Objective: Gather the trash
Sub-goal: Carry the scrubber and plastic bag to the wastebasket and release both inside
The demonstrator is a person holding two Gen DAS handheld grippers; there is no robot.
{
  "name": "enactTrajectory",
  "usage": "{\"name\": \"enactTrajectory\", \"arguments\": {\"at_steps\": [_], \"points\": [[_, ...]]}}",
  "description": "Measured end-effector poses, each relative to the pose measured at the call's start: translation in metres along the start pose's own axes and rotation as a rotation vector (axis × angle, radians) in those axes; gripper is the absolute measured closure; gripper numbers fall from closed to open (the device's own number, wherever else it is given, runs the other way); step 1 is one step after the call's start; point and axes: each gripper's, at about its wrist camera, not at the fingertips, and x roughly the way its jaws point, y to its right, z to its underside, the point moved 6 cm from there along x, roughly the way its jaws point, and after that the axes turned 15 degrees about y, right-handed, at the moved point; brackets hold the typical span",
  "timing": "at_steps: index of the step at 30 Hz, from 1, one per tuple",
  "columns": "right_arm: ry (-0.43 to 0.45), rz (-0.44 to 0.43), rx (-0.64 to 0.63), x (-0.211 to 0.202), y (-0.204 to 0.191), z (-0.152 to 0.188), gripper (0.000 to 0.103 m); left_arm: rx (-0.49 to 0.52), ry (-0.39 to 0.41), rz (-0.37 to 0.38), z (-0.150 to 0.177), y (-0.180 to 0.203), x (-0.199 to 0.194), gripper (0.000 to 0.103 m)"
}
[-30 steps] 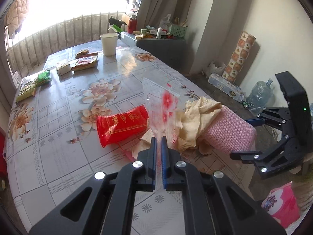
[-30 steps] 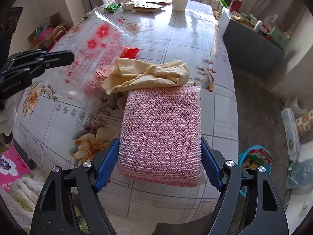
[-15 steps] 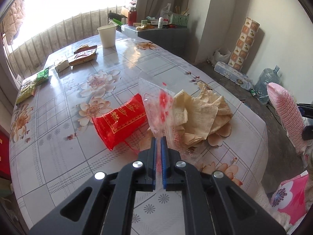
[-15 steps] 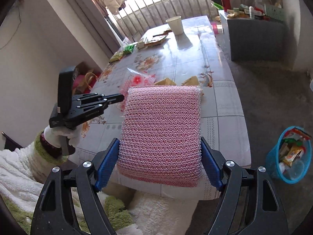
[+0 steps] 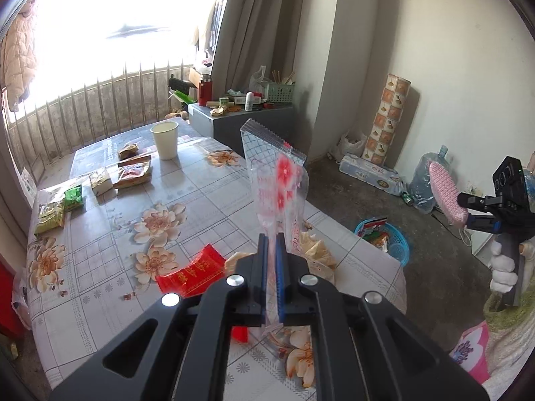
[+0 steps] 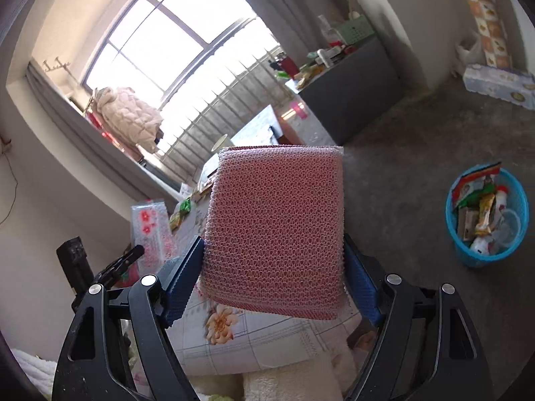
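grippers: two, the left gripper (image 5: 271, 244) and the right gripper (image 6: 274, 267)
clear flowered bags: one (image 5: 277, 180), between the left gripper's jaws
pink mesh pads: one (image 6: 277, 230), between the right gripper's jaws
paper cups: one (image 5: 164, 140), far beyond the left gripper
red wrappers: one (image 5: 192, 272), just left of the left gripper
blue baskets: one (image 6: 521, 200), right of the right gripper
water jugs: one (image 5: 423, 183)

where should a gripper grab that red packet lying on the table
Take the red packet by its far short end, coming from above at a slant, fingers across its thickness. It lies flat on the table; its near end is tucked behind the left gripper, and crumpled paper crowds its right side.
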Motion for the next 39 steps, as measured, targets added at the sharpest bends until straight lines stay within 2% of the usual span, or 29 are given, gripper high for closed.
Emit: {"name": "enactTrajectory", "arguments": {"at_steps": [4,7,12,17,24,28,29,31,34,39], "points": [[0.098,0.12,0.08,-0.025,0.044,-0.009,0.028,0.003,-0.019,0.108,-0.016,0.038,0.026,0.099],[0.158,0.192,0.154,-0.044,0.076,-0.012,0.027,0.016,-0.076,0.197,-0.023,0.076,0.059,0.099],[0.212,0.303,0.303,-0.068,0.14,-0.007,0.027,-0.012,-0.251,0.347,-0.019,0.15,0.137,0.098],[0.214,0.408,0.455,-0.077,0.21,0.005,0.027,-0.006,-0.444,0.398,0.01,0.229,0.227,0.098],[0.199,0.485,0.544,-0.068,0.27,0.021,0.027,0.108,-0.637,0.377,0.079,0.324,0.342,0.098],[0.19,0.498,0.572,-0.061,0.288,0.029,0.026,0.092,-0.683,0.351,0.115,0.353,0.405,0.097],[0.187,0.503,0.574,-0.058,0.292,0.029,0.027,0.082,-0.694,0.344,0.126,0.361,0.418,0.093],[0.18,0.518,0.559,-0.052,0.299,0.027,0.027,0.107,-0.733,0.295,0.148,0.366,0.445,0.074],[0.162,0.547,0.515,-0.037,0.311,0.021,0.027,0.086,-0.753,0.259,0.166,0.362,0.465,0.068],[0.076,0.572,0.424,0.011,0.333,0.008,0.026,0.071,-0.748,0.209,0.152,0.34,0.461,0.067]]}}
